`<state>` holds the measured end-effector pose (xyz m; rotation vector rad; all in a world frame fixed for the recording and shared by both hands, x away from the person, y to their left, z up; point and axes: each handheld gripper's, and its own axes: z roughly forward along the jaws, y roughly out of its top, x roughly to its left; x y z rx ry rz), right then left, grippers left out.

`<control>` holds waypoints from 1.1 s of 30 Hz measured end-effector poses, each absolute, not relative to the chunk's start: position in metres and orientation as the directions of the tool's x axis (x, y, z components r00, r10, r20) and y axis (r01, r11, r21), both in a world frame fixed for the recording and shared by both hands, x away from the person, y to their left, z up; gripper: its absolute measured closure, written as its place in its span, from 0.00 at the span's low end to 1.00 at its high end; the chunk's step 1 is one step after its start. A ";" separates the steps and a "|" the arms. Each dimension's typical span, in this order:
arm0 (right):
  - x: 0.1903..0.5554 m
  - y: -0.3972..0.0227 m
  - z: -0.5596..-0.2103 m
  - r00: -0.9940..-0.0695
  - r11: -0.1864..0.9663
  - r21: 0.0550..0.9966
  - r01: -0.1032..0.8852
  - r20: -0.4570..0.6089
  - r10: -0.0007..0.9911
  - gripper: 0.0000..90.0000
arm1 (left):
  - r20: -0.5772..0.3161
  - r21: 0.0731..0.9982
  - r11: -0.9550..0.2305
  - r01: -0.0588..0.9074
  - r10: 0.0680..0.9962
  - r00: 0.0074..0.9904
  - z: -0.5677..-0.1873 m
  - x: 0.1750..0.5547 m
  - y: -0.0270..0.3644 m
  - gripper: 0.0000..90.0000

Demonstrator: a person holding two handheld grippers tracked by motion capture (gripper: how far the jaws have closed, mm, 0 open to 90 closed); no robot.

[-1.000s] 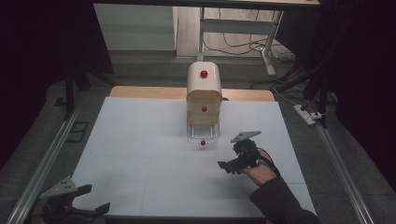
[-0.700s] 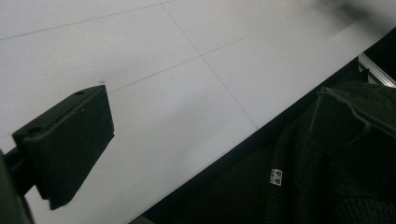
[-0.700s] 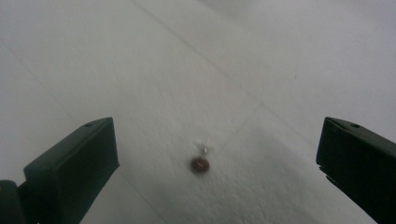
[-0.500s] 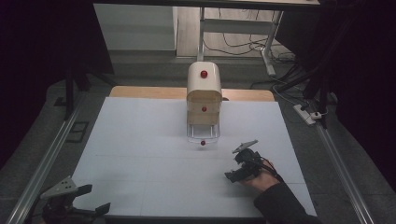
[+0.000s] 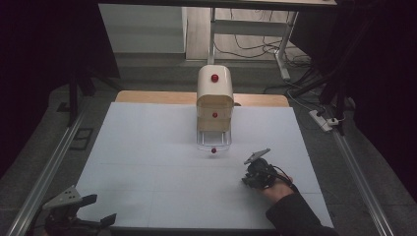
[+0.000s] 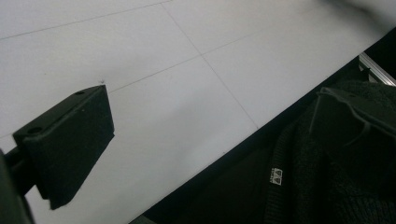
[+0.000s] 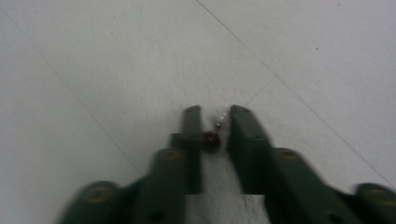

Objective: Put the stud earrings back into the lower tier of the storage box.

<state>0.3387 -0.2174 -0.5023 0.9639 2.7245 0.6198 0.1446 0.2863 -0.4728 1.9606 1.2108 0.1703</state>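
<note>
White table [image 5: 147,162] spanning the middle of the high view, matte, crossed by faint grid lines; dark room around it, metal rails along both sides, cables on the floor at upper right. At upper centre stood a cream drawer unit [image 5: 215,98] — rounded top, red knobs, clear bottom drawer [image 5: 213,141] pulled out.

Right gripper [image 5: 252,177] at lower right, tilted down to the table. In its own view, jaws nearly closed around a small red bead [image 7: 211,139] with a pale glinting bit above it — true contact impossible to tell.

Left gripper [image 5: 101,223] at lower left corner, jaws spread wide over the table edge, holding nothing; dark knit sleeve [image 6: 336,158] beside it.
</note>
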 end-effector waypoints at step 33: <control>0.343 -0.225 -0.469 -0.781 0.612 0.597 0.518 0.039 0.623 0.89 | -0.284 0.692 -0.217 0.689 0.795 0.536 -0.473 0.145 0.286 0.00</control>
